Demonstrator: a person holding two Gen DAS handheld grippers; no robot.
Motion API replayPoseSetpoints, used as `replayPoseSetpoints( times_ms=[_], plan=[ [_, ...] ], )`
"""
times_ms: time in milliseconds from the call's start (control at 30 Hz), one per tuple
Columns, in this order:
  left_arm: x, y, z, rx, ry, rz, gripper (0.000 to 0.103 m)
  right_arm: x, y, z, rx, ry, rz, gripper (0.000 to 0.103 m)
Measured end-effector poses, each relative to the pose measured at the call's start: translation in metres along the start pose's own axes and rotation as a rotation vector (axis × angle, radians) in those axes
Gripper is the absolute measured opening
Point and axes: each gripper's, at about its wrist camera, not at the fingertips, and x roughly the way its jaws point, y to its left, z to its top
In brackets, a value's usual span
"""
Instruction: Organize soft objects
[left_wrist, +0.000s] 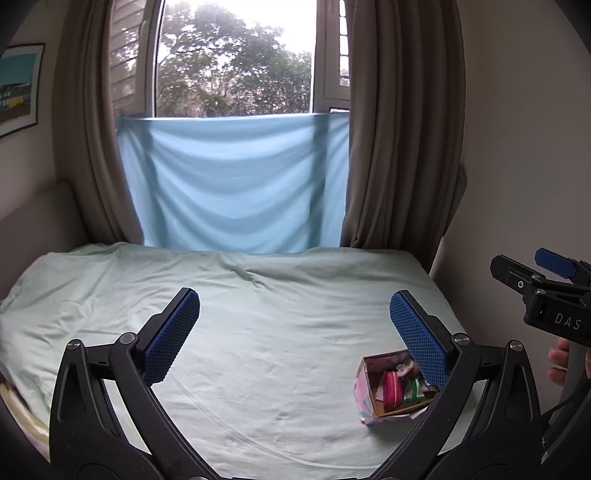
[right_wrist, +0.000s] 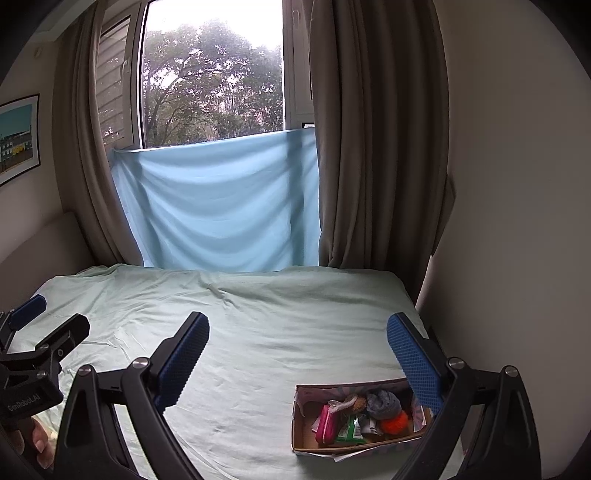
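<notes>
We hold both grippers released, jaws spread wide. The box of soft items sits on the bed, low and right of the right gripper, which is nearer than the left gripper.

Daylight through the far window, brown curtains either side, pale green bed near.

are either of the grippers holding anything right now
Nothing is held. The left gripper and right gripper are both open above the bed, and the box sits untouched.
</notes>
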Motion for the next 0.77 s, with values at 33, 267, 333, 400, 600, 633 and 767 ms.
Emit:
replayPoseSetpoints(
  times_ms=[33, 267, 333, 400, 600, 633, 767],
  plan=[
    [0.000, 0.000, 0.000, 0.000, 0.000, -0.002, 0.103, 0.000, 0.000, 0.000, 0.001, 0.001, 0.001, 0.096],
    [0.004, 0.003, 0.000, -0.004, -0.002, 0.029, 0.103, 0.003, 0.003, 0.003, 0.001, 0.011, 0.003, 0.096],
    [0.006, 0.001, 0.000, 0.012, -0.001, 0.059, 0.103, 0.004, 0.003, 0.003, 0.001, 0.012, 0.002, 0.096],
    [0.008, 0.001, 0.000, 0.011, -0.007, 0.059, 0.103, 0.006, 0.004, 0.004, 0.003, 0.016, 0.002, 0.096],
    [0.017, 0.007, -0.004, -0.001, 0.009, 0.054, 0.103, 0.017, 0.009, 0.004, 0.005, 0.041, 0.001, 0.096],
    [0.019, 0.009, -0.006, -0.003, 0.016, 0.051, 0.103, 0.020, 0.010, 0.004, 0.005, 0.049, 0.001, 0.096],
    [0.030, 0.019, -0.015, -0.024, 0.055, 0.038, 0.103, 0.037, 0.019, -0.003, 0.000, 0.108, 0.009, 0.096]
  ],
)
